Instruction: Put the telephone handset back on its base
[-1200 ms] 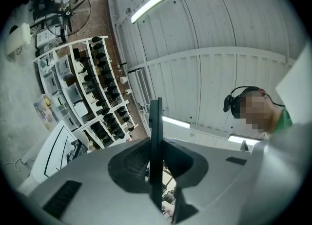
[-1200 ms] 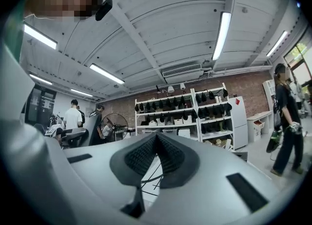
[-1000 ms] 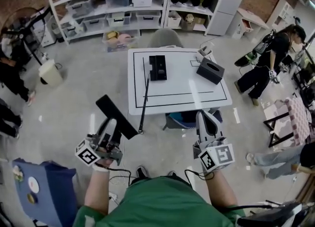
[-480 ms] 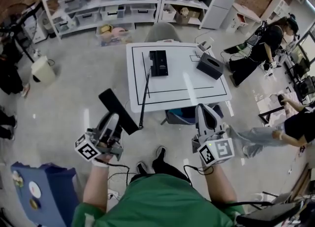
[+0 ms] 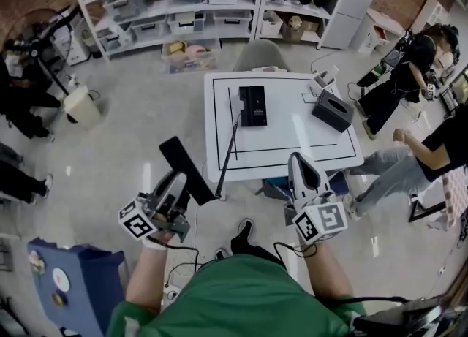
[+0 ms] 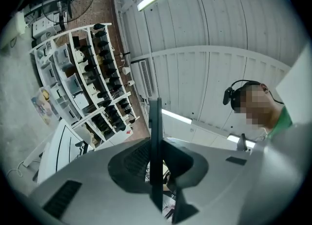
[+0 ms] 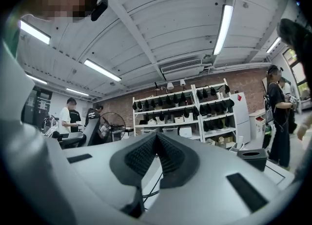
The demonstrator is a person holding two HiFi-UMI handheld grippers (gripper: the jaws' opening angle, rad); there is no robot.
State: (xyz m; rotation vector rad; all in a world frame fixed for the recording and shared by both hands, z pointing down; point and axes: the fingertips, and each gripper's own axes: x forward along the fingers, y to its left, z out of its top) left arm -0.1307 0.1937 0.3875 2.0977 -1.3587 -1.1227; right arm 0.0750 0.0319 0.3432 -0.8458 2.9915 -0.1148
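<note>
Head view shows my left tongs [image 5: 175,188] clenched on the handset [image 5: 183,164], same as a second ago. Left gripper view shows its thin black edge pinched between the two jaws. My right tongs [image 5: 301,166] are pressed together with nothing in them.

What has changed is small. The desk [image 5: 329,138] has slid a bit to the right in my view, and my shoe [image 5: 243,232] has stepped forward. I think I am walking up to the desk.

The handset is held low over the floor, well apart from the base [image 5: 253,105], which lies on the desk. So the job is not done yet. I need to get close, then lower the handset onto the base.
</note>
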